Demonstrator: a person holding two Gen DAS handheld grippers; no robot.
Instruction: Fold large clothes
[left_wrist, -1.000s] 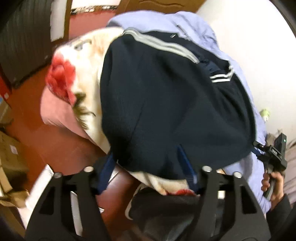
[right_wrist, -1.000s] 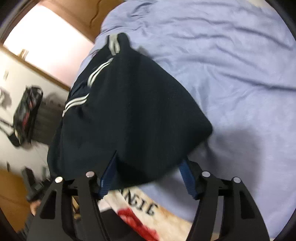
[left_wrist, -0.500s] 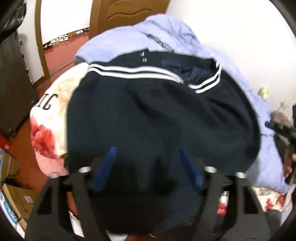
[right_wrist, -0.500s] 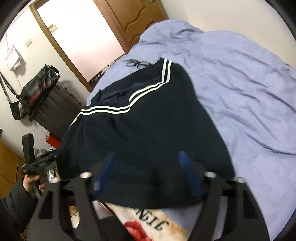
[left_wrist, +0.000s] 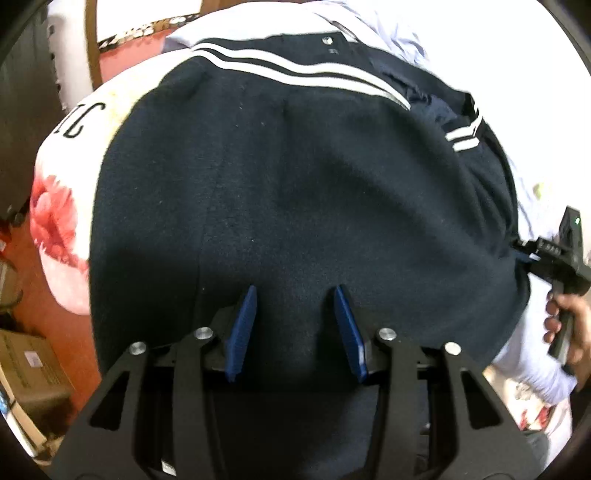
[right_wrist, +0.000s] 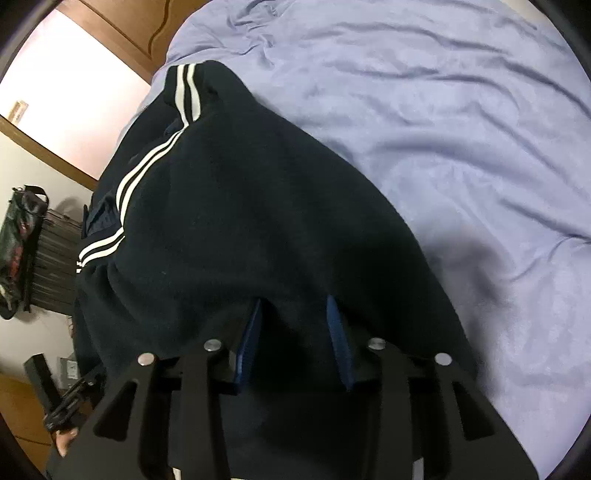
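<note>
A large dark navy garment (left_wrist: 295, 192) with white double stripes (left_wrist: 295, 72) lies spread on the lilac bed sheet (right_wrist: 443, 129). It also shows in the right wrist view (right_wrist: 240, 229), stripes (right_wrist: 147, 162) at its far left. My left gripper (left_wrist: 295, 291) is at the garment's near edge, blue pads (left_wrist: 242, 332) partly closed with navy cloth between them. My right gripper (right_wrist: 293, 302) is at the other near corner, cloth between its blue pads (right_wrist: 338, 343). The right gripper shows at the garment's right edge in the left wrist view (left_wrist: 554, 258).
A white blanket with red flowers and black letters (left_wrist: 66, 177) hangs off the bed's left side over the red floor (left_wrist: 55, 314). Cardboard boxes (left_wrist: 29, 369) stand on the floor. A dark bag (right_wrist: 18, 229) hangs on the wall beside a brown door (right_wrist: 122, 26).
The garment's lifted near edge has come down over the bed. Both grippers' pads have closed in from wide apart and now have cloth between them.
</note>
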